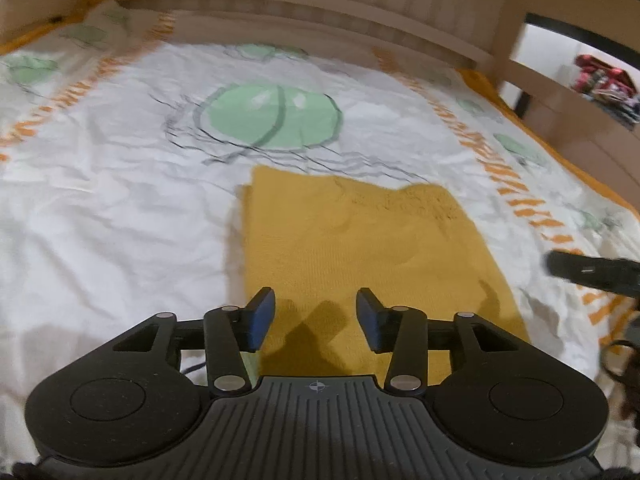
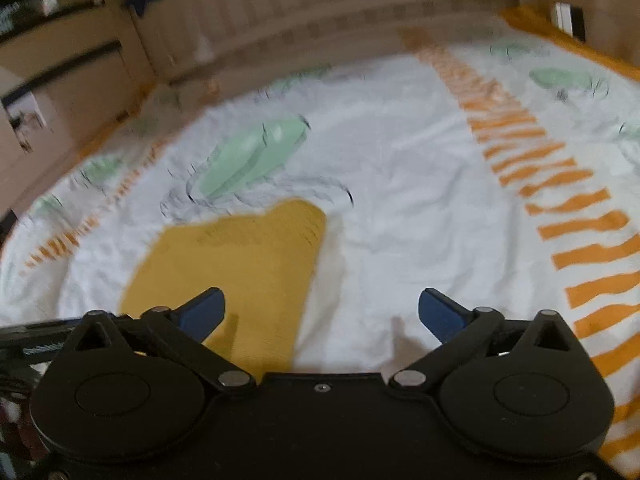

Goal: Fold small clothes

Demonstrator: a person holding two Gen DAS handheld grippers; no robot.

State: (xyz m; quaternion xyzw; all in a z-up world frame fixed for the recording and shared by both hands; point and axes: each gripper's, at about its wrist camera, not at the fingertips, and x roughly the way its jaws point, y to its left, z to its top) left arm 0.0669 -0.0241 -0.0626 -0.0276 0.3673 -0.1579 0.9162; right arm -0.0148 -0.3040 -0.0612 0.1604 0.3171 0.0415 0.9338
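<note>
A mustard-yellow knit garment (image 1: 360, 248) lies folded flat on the white bedsheet (image 1: 120, 208). My left gripper (image 1: 316, 316) hovers over its near edge, jaws open, nothing between the blue pads. In the right wrist view the same garment (image 2: 240, 264) sits to the left, and my right gripper (image 2: 322, 312) stands wide open above the garment's right edge and the bare sheet (image 2: 400, 208). Its left fingertip (image 2: 204, 310) is over the yellow cloth and nothing is gripped. Part of the right gripper (image 1: 592, 272) shows at the right edge of the left wrist view.
The sheet carries green leaf prints (image 1: 268, 116) and orange striped bands (image 2: 560, 208). A wooden slatted bed rail (image 1: 280, 4) runs along the far side, with a rail post (image 1: 516, 40) at the right. Colourful clothes (image 1: 604, 88) lie beyond the rail.
</note>
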